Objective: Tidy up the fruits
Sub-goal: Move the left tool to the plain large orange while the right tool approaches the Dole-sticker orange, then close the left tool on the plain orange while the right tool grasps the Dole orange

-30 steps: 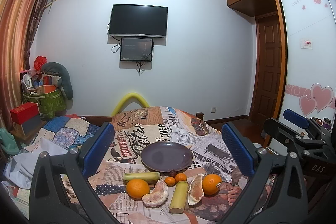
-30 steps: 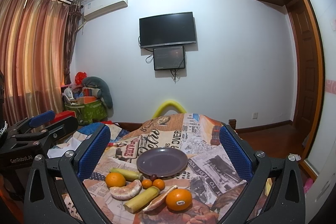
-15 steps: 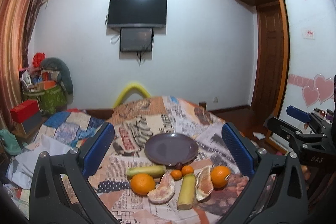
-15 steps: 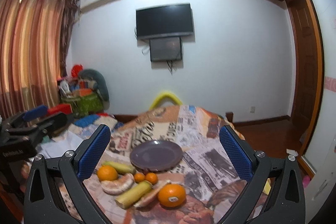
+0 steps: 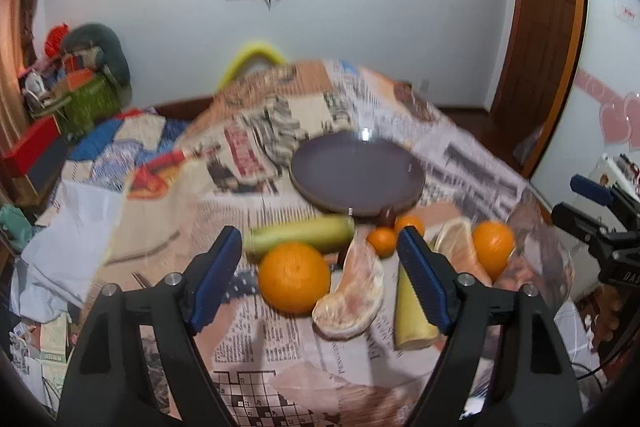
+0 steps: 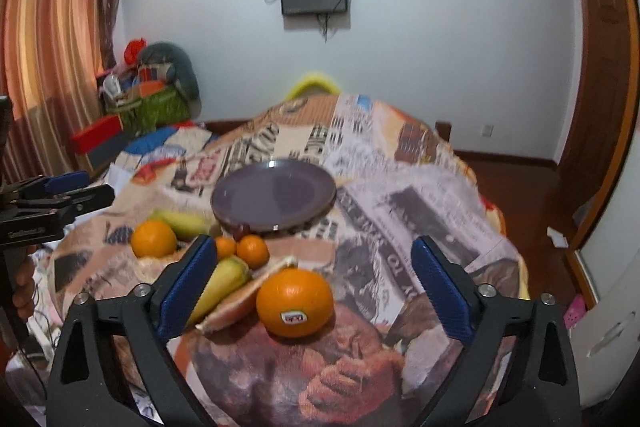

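Observation:
A dark purple plate [image 5: 356, 173] [image 6: 274, 193] sits on the newspaper-print tablecloth. In front of it lie a large orange [image 5: 294, 277] [image 6: 154, 239], a second orange with a sticker [image 6: 295, 303] [image 5: 493, 247], two tangerines [image 5: 382, 238] [image 6: 252, 251], two pomelo wedges [image 5: 352, 301] [image 6: 244, 295] and two yellow-green bananas [image 5: 300, 237] [image 6: 222, 283]. My left gripper [image 5: 320, 277] is open, above the large orange and a wedge. My right gripper [image 6: 314, 285] is open, with the stickered orange between its fingers.
The round table [image 6: 400, 195] drops off on all sides. Crumpled papers and a patchwork cloth [image 5: 100, 155] lie left. A green basket of clutter [image 6: 156, 107] and a red box [image 6: 96, 135] stand at the far left wall. A wooden door [image 5: 548, 27] is at the right.
Both grippers have dropped and moved forward toward the fruit, which now looks much larger. The left gripper's fingers stand closer together than before. The fruit has not moved.

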`<state>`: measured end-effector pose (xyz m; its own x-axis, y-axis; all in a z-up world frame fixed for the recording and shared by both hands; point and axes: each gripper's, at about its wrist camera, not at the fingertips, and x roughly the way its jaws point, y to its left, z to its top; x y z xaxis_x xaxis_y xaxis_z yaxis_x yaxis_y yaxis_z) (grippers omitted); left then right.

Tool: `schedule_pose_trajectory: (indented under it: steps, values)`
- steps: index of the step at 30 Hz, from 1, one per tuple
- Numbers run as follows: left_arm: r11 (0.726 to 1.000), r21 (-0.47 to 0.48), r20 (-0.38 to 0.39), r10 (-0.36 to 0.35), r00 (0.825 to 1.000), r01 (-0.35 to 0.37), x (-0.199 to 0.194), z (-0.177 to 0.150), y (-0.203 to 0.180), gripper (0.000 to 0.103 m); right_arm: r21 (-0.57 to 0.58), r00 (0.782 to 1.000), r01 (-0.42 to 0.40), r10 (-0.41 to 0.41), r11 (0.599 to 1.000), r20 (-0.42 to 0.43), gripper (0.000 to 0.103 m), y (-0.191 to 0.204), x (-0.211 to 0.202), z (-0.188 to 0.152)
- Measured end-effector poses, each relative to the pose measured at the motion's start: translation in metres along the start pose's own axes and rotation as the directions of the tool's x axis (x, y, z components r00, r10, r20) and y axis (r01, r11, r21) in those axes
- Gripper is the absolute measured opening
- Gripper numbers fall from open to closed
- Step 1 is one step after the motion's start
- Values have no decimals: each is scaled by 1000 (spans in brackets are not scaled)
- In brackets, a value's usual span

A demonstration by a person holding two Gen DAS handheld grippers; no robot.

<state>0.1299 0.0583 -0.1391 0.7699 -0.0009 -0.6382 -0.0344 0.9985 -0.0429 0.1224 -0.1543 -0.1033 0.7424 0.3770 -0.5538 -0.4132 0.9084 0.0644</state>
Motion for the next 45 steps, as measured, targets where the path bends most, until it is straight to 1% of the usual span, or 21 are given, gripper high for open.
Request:
schedule_pose_trajectory:
  steps: [3,6,9,12,16,18,21,26,31,39,41,45]
  values:
    - [1000,6,-65,-17,998,18,22,-10,2,78,-2,998,-35,35,999,-53,86,-2,13,-6]
    - [999,18,-110,-26,994,28,38,-17,2,75,-4,992,-71,70,997,-103,77,-1,23,-14]
    - [999,21,-142,-33,989,37,50,-25,2,75,-11,985,-99,96,995,-146,75,1,34,-22]
    - [1000,1,-158,-27,987,27,59,-27,7,75,-12,979,-111,107,994,-174,75,1,41,-28]
    - [999,-24,-165,16,986,-20,71,-27,14,75,4,972,-116,114,993,-206,75,-4,53,-34]
    - [999,-36,-174,12,985,-19,76,-28,16,75,11,970,-112,112,994,-216,75,-6,58,-36]
    - [999,-43,-185,15,983,-23,83,-29,18,75,32,963,-121,125,992,-237,71,-10,66,-39]
    - [997,-70,-187,10,982,-23,94,-30,24,66,48,953,-154,162,987,-255,70,-10,76,-41]
    - [994,-107,-194,-17,981,-4,102,-31,29,65,59,947,-170,180,984,-268,68,-10,84,-42]
    - [997,-76,-178,0,984,-14,98,-30,25,63,108,939,-201,223,974,-263,67,-17,84,-41]
    - [997,-79,-177,-1,984,-13,95,-30,24,63,102,941,-194,215,976,-263,67,-16,82,-40]
    - [997,-74,-153,26,988,-37,82,-26,25,63,87,948,-168,185,982,-259,66,-16,78,-38]
